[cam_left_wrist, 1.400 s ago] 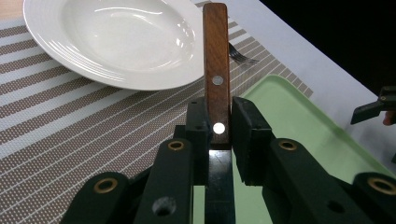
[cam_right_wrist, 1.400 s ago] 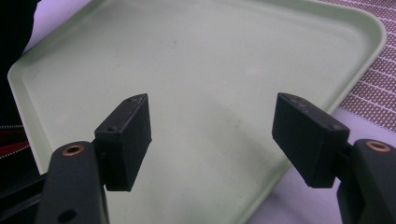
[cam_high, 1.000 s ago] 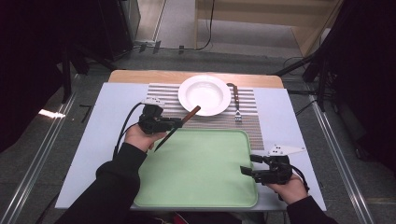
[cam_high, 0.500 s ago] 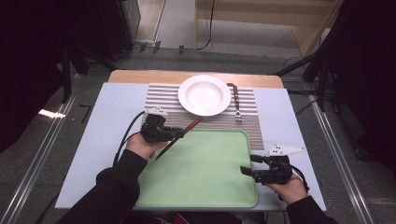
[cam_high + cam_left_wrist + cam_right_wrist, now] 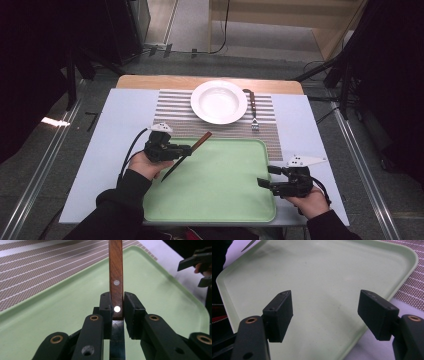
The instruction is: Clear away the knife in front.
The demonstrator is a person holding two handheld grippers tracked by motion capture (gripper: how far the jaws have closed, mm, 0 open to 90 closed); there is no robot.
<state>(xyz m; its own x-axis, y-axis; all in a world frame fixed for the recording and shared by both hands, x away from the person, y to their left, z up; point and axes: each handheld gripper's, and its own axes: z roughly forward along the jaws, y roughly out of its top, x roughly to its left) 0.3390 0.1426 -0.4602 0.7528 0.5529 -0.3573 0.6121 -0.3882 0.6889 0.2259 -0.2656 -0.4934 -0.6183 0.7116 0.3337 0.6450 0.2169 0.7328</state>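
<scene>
One knife (image 5: 186, 155), one fork (image 5: 253, 111), one plate (image 5: 219, 102), one tray (image 5: 225, 190), one striped mat (image 5: 175, 107), two grippers: left (image 5: 186, 149), right (image 5: 264, 176).

The knife (image 5: 116, 277) has its handle end cut off by the top edge.

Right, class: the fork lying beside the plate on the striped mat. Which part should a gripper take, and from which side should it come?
Take the fork by its dark handle, the end farther from the person, coming straight down from above with the jaws across it. It lies flat on the mat, so only its long edges offer a hold. The plate sits close on one side, so keep the jaws narrow there.
</scene>
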